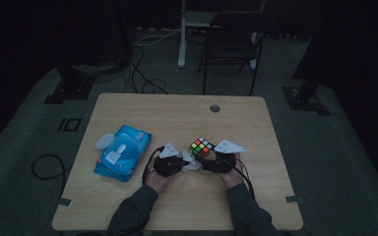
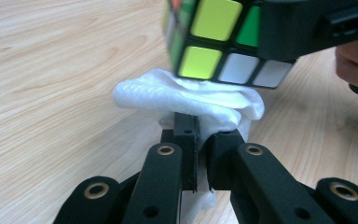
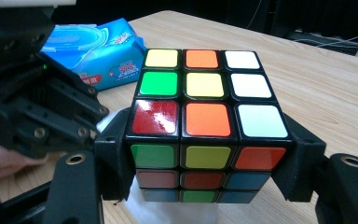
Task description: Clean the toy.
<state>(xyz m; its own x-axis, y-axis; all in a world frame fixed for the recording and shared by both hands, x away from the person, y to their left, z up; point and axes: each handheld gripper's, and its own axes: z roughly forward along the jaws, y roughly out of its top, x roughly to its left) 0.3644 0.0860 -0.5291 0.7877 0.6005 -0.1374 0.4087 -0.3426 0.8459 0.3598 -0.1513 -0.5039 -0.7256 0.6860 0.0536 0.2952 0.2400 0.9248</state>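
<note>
On the bench [image 1: 177,206], a Rubik's cube [image 3: 200,126] is clamped by the right gripper [image 3: 205,154], while a crumpled white wipe [image 2: 191,100] beneath it is pinched in the left gripper [image 2: 203,140] fingers.

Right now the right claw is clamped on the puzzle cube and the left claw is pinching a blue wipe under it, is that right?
Not quite: the wipe is white, not blue, as the left gripper view shows. The left claw does pinch it under the puzzle cube, which the right claw clamps.
</note>
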